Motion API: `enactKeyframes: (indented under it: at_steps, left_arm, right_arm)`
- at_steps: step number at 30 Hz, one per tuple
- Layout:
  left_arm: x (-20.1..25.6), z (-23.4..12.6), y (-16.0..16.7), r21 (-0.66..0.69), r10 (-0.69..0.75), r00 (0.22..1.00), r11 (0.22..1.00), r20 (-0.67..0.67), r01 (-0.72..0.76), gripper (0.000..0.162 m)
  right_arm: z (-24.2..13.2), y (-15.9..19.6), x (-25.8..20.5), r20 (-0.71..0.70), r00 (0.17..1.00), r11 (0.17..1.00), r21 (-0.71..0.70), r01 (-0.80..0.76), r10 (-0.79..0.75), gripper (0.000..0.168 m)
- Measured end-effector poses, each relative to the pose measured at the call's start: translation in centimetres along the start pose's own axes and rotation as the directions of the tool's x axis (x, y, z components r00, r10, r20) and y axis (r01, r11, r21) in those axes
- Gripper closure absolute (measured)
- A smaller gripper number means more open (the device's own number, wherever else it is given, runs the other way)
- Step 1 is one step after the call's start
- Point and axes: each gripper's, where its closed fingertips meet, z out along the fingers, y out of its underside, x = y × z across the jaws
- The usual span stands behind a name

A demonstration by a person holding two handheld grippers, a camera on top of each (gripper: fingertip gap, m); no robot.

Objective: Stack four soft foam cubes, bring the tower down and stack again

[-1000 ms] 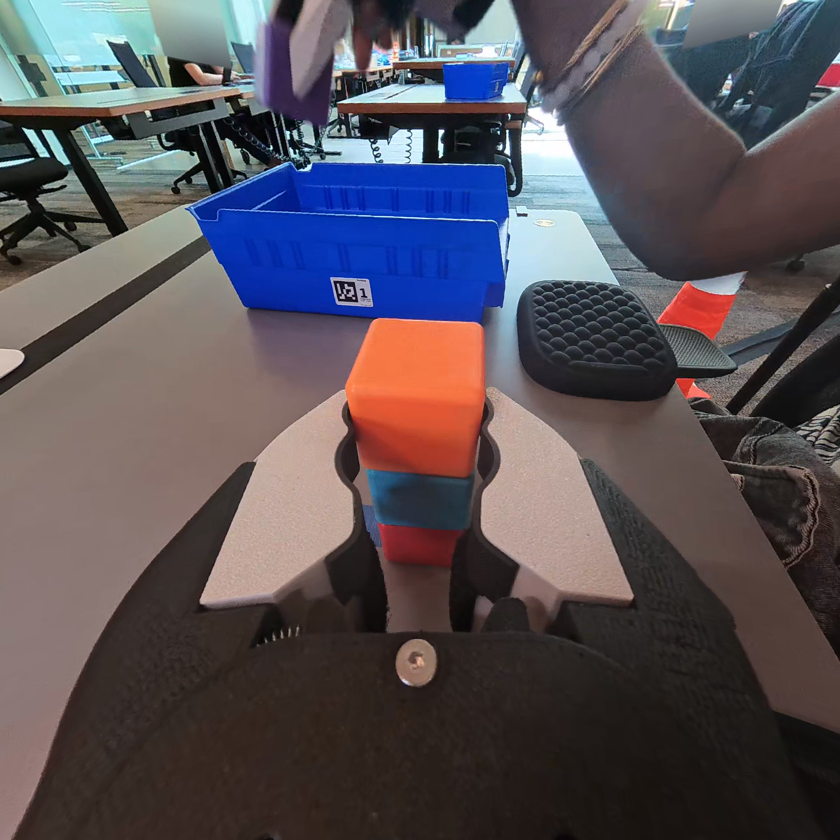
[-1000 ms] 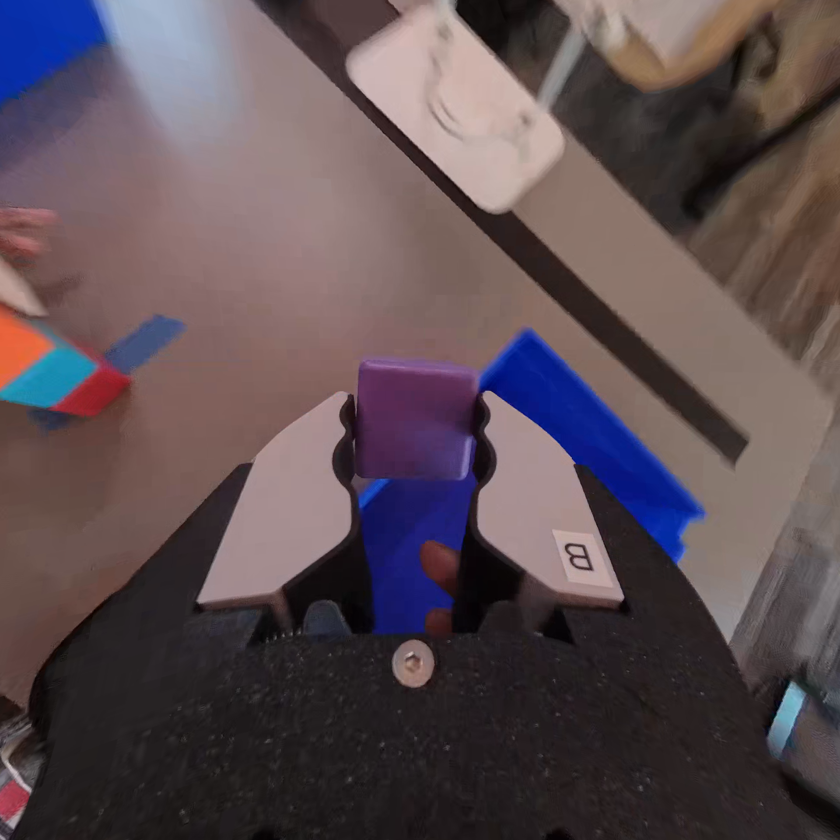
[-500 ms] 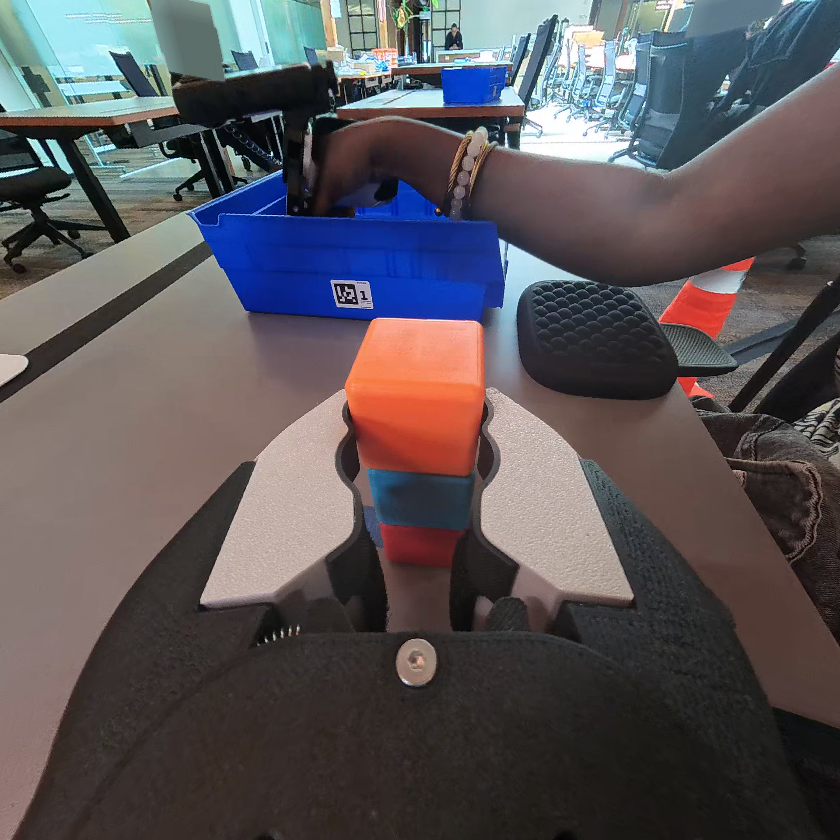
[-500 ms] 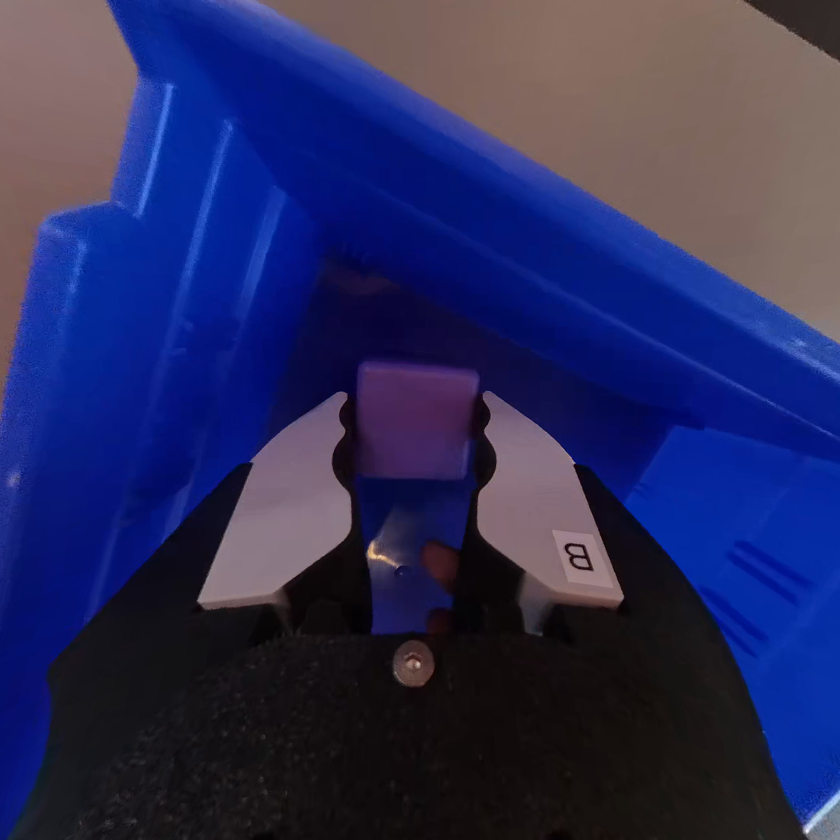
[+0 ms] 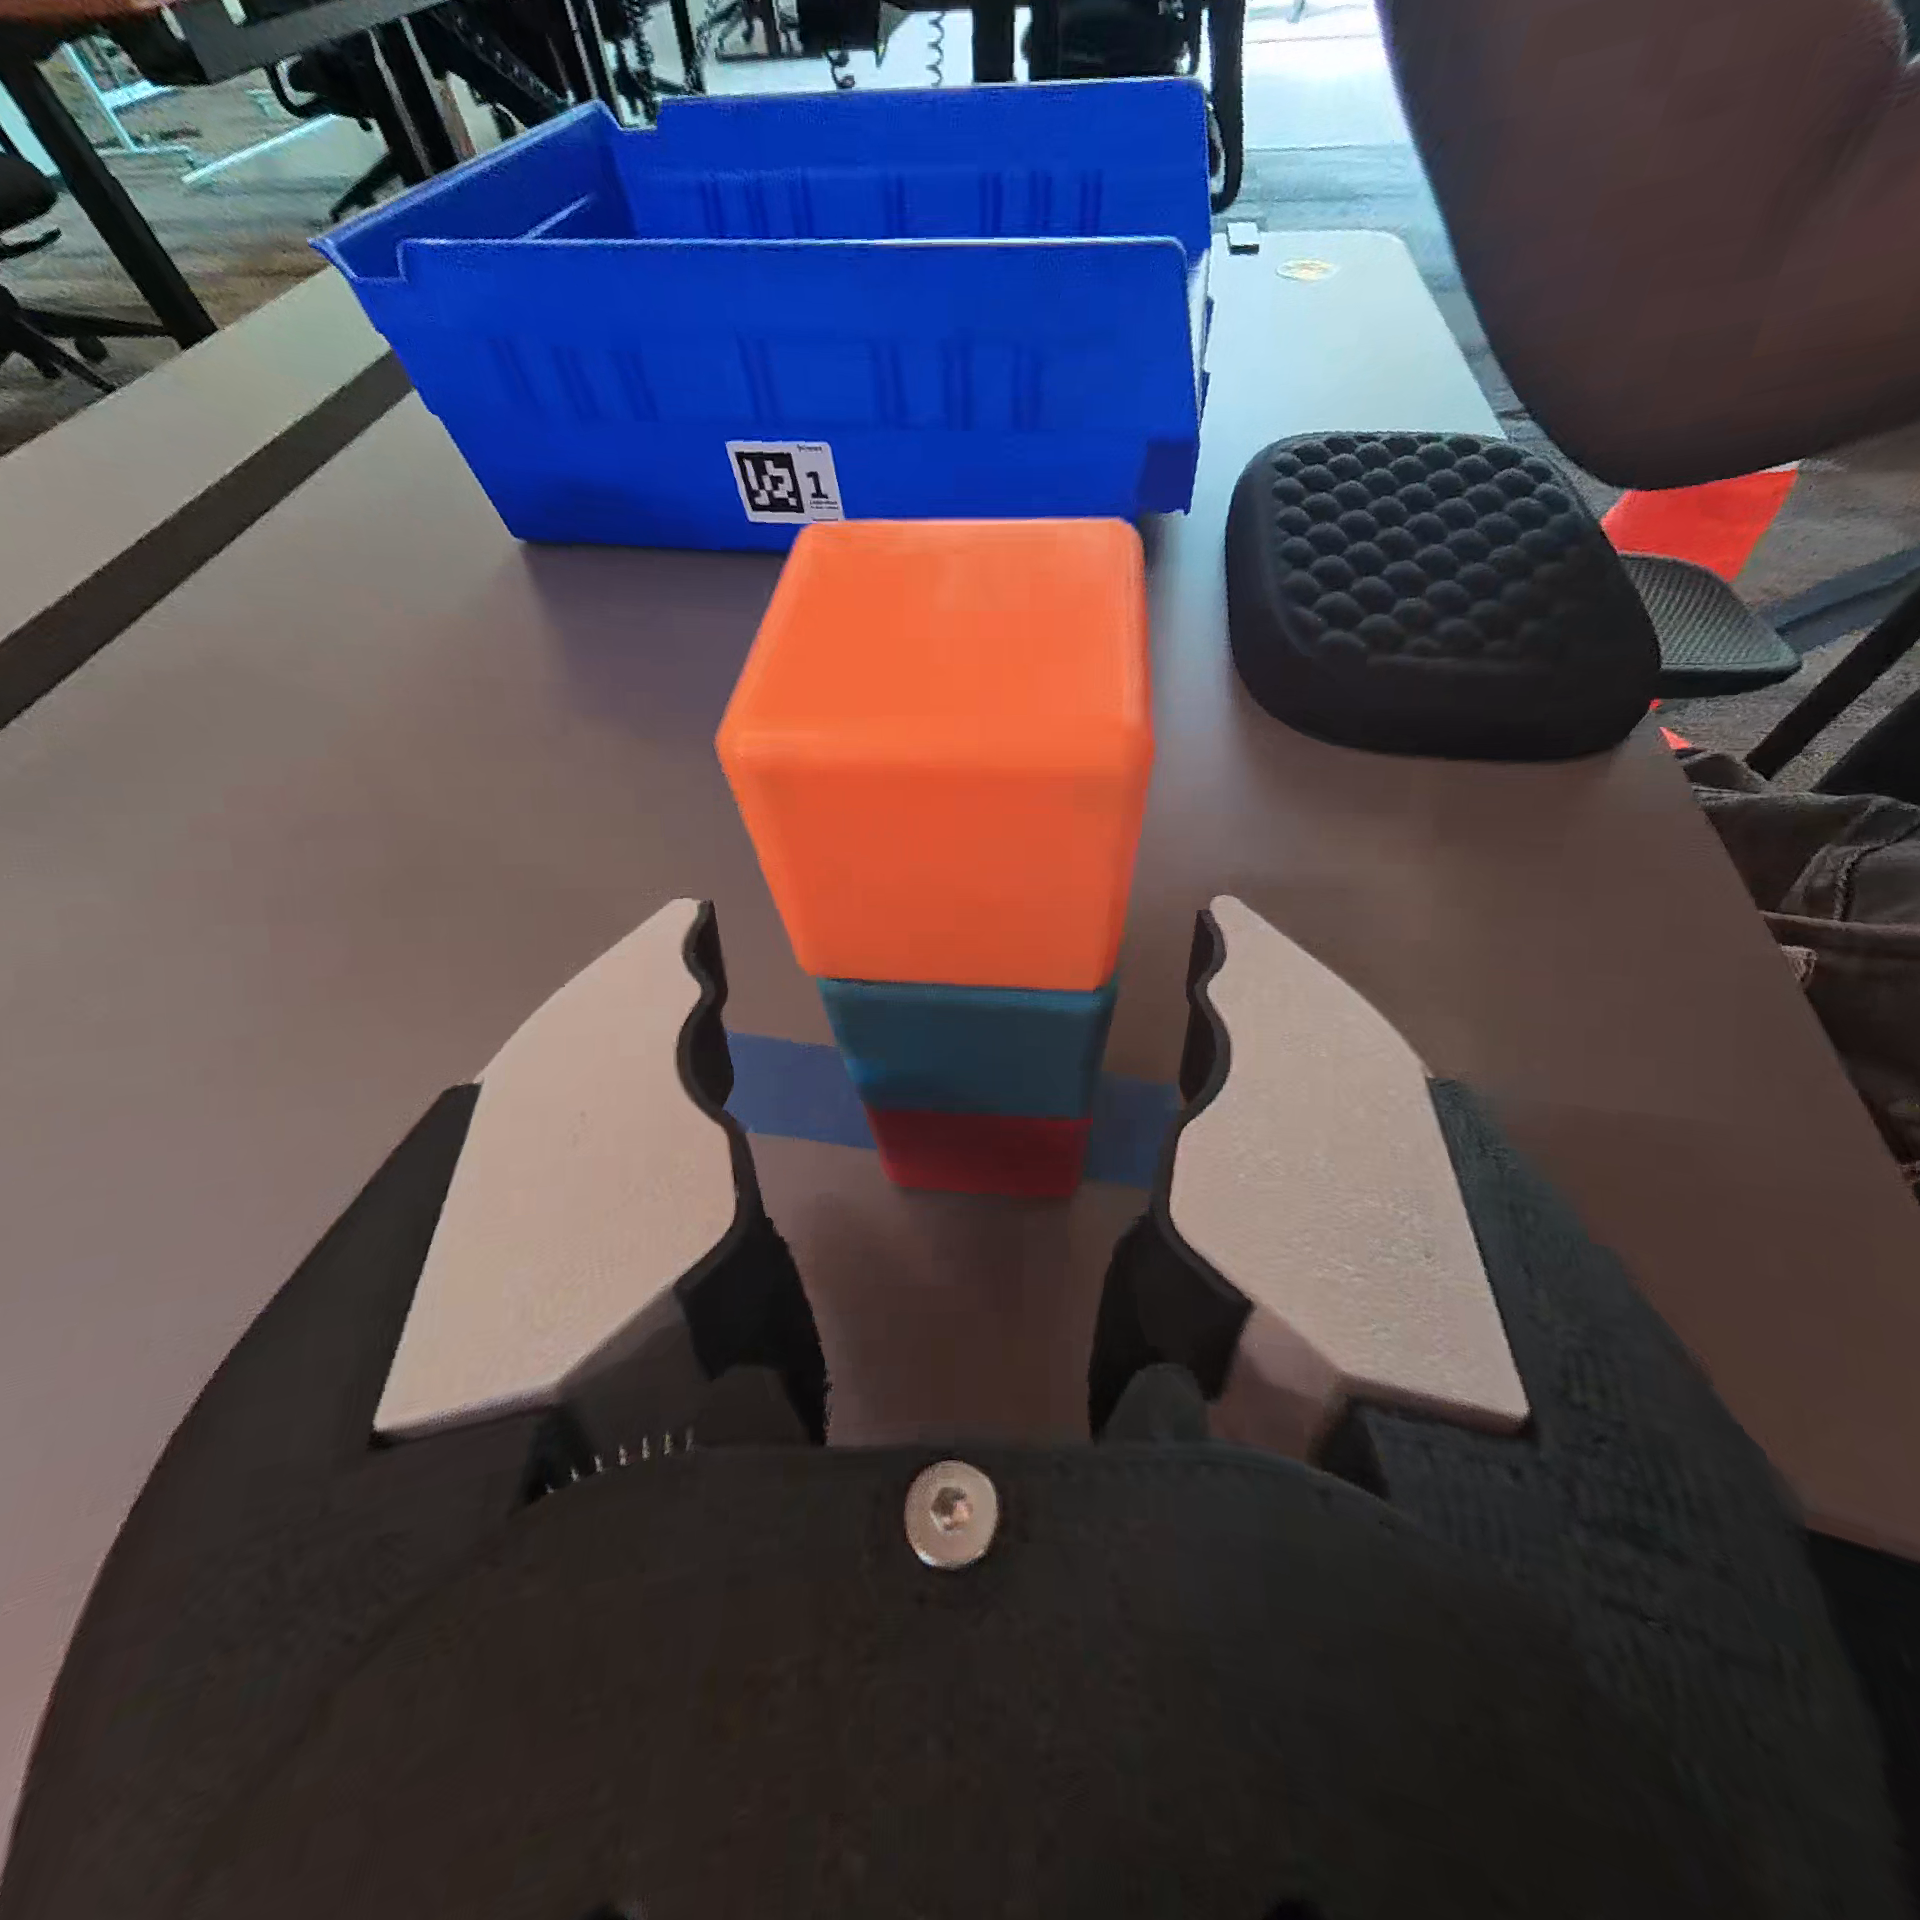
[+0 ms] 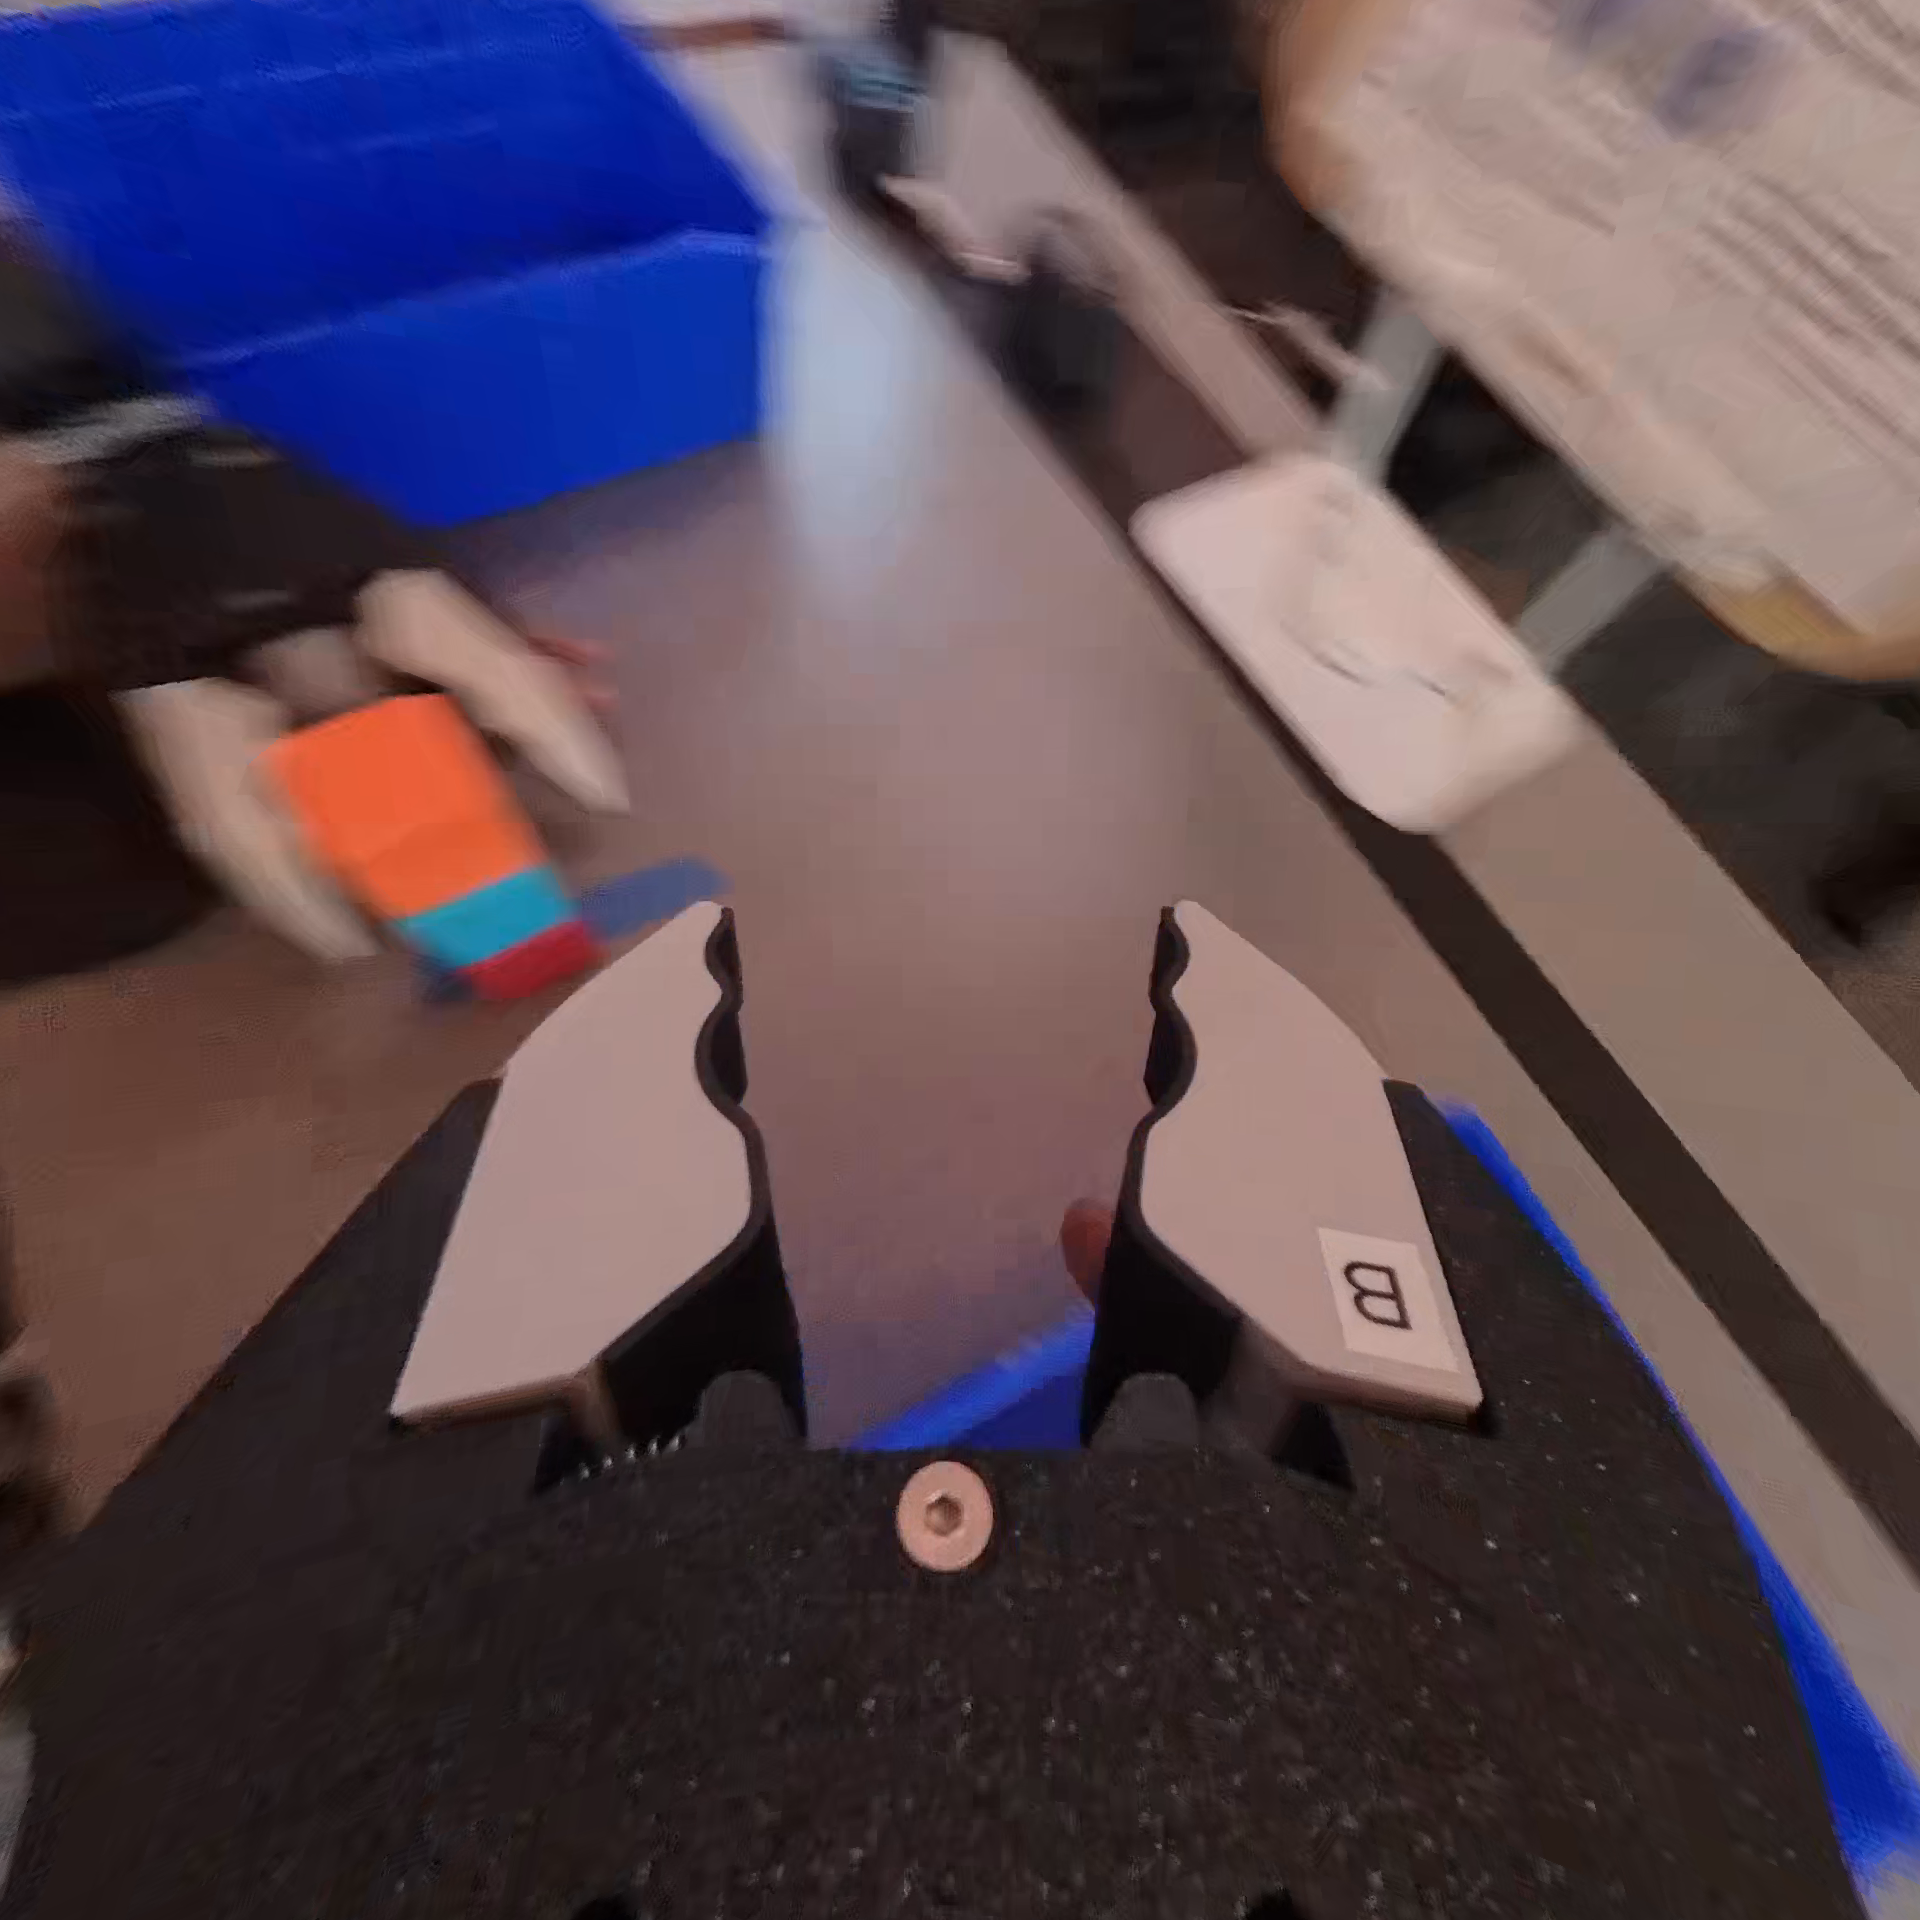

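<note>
Left gripper [image 5: 951, 1023] fingers spread wide, touching nothing. Between them: smooth, round-cornered tower on grey table [image 5: 312, 831]: orange cube [image 5: 935, 758] on teal cube [image 5: 966, 1044] on red cube [image 5: 982, 1148]. Ribbed blue bin [image 5: 810, 343] behind; bumpy black pad [image 5: 1423, 592] beside. Right gripper [image 6: 945, 997] fingers spread, empty; view blurred.

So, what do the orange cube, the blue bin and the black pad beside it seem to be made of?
Orange cube: probably soft foam with a smooth matte skin; its corners are rounded and it shows no gloss.
Blue bin: looks like rigid moulded plastic, slightly shiny, with ribbed walls.
Black pad: seems to be rubber or foam, matte, covered in a bumpy honeycomb texture; which of the two I cannot tell.
</note>
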Motion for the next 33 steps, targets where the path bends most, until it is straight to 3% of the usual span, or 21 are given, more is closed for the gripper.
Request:
enactKeyframes:
  at_steps: [4, 7, 13, 22, 25, 29, 33]
  left_arm:
    - [0.4, 0.5, 0.4, -0.011, 0.001, 1.0, 1.0, -0.02, -0.001, 0.093]
    - [0.3, 0.5, 0.7, -0.027, 0.003, 1.0, 1.0, -0.015, -0.003, 0.105]
    - [0.3, 0.5, 0.7, -0.033, 0.001, 1.0, 0.999, -0.021, -0.001, 0.107]
    - [0.4, 0.6, 0.6, -0.063, 0.013, 1.0, 0.998, -0.005, -0.013, 0.108]
    - [0.2, 0.5, 2.2, -0.157, 0.025, 1.0, 0.987, 0.004, -0.025, 0.111]
    - [0.7, 1.0, 2.2, -0.159, 0.045, 0.999, 0.986, -0.018, -0.048, 0.112]
    - [1.2, 1.2, 2.1, -0.153, 0.06, 0.998, 0.986, -0.037, -0.065, 0.112]
  right_arm:
    - [5.0, -0.5, -10.3, 0.353, 0.898, 0.939, -0.121, 0.321, -0.262, 0.09]
    - [8.0, 0.4, -12.7, 0.434, 0.842, 0.87, -0.217, 0.442, -0.32, 0.099]
    - [10.4, 2.5, -13.5, 0.51, 0.8, 0.762, -0.366, 0.534, -0.315, 0.109]
    - [10.4, 2.6, -13.4, 0.49, 0.799, 0.777, -0.327, 0.538, -0.347, 0.117]
    - [9.6, 1.7, -12.8, 0.456, 0.818, 0.815, -0.282, 0.507, -0.351, 0.117]
    - [6.5, -0.6, -10.1, 0.334, 0.888, 0.897, -0.199, 0.395, -0.317, 0.118]
    - [1.9, -0.1, -5.8, 0.157, 0.959, 0.947, -0.185, 0.263, -0.235, 0.118]
